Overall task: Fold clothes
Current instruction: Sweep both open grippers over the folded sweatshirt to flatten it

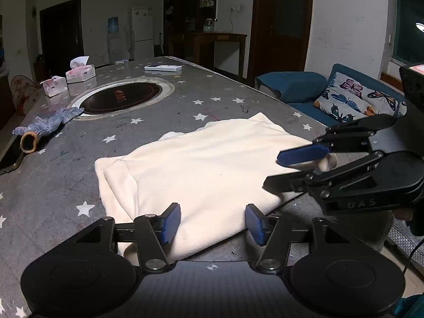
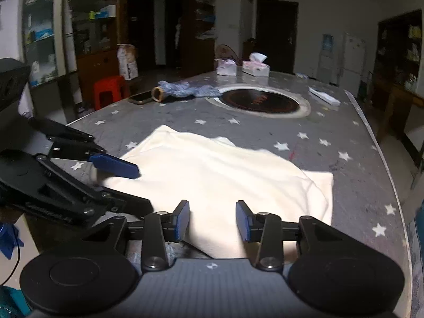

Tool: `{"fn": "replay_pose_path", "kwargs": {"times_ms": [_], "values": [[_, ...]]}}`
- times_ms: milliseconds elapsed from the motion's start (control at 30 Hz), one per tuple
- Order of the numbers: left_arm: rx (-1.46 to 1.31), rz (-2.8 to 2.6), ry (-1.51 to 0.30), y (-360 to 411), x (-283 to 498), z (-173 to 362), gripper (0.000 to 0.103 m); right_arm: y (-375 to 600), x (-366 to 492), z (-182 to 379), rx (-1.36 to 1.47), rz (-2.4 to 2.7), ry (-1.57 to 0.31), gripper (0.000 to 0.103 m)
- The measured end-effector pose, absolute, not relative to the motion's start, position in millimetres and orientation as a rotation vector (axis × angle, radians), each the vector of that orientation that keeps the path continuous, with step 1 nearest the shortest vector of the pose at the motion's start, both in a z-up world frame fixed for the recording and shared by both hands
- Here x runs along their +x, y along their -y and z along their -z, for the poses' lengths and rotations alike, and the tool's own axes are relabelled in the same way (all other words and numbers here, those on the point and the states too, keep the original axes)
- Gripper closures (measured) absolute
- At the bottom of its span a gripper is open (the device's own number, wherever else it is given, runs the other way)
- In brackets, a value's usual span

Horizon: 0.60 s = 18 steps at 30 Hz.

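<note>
Dim room at night, with a grey starred table [image 1: 66, 185] filling both views and a round hob [image 1: 122, 96] sunk in its middle. Hard to tell what kind of garment [image 1: 198, 164] lies here: cream, soft, folded into a rough rectangle, flat on the near part of the table. Hides its near edge behind the black gripper bodies in both views; blurs at the far edge in the right wrist view. Sits directly ahead of the left gripper [image 1: 213, 222], near hem running between the blue pads, which stand apart and do not press the cloth. Same at the right gripper [image 2: 212, 220]: jaws parted, cloth between them, no squeeze visible. Seen from the side in the left wrist view, shows a small roll of cloth back between the right gripper's spread fingers, at the garment's corner. Farther off, well apart from the garment: a glove [image 1: 47, 124], two tissue boxes [image 1: 79, 73], a remote [image 1: 163, 67]. At the left edge, a dark phone [image 1: 10, 159], cut off by the frame. Beyond the table, a blue sofa [image 1: 291, 84].
</note>
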<state>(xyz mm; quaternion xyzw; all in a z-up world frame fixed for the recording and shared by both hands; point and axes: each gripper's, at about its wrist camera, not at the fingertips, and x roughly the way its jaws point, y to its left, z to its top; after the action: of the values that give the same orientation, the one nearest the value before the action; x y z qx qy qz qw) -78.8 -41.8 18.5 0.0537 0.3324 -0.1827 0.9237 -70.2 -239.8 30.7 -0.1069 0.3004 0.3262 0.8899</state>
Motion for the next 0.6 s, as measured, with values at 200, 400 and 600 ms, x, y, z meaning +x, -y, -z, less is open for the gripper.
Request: {"fn": "replay_pose_path", "kwargs": {"times_ms": [200, 400, 600], "values": [[0.124, 0.358, -0.677, 46, -81, -23, 0.030, 245, -68, -32, -0.198, -0.668, -0.624, 0.059], [0.124, 0.325, -0.665, 44, -83, -30, 0.019, 252, -58, -32, -0.156, -0.633, -0.628, 0.050], [0.128, 0.285, -0.668, 40, -84, -32, 0.007, 256, -50, -22, -0.101, -0.625, -0.665, 0.048]]}}
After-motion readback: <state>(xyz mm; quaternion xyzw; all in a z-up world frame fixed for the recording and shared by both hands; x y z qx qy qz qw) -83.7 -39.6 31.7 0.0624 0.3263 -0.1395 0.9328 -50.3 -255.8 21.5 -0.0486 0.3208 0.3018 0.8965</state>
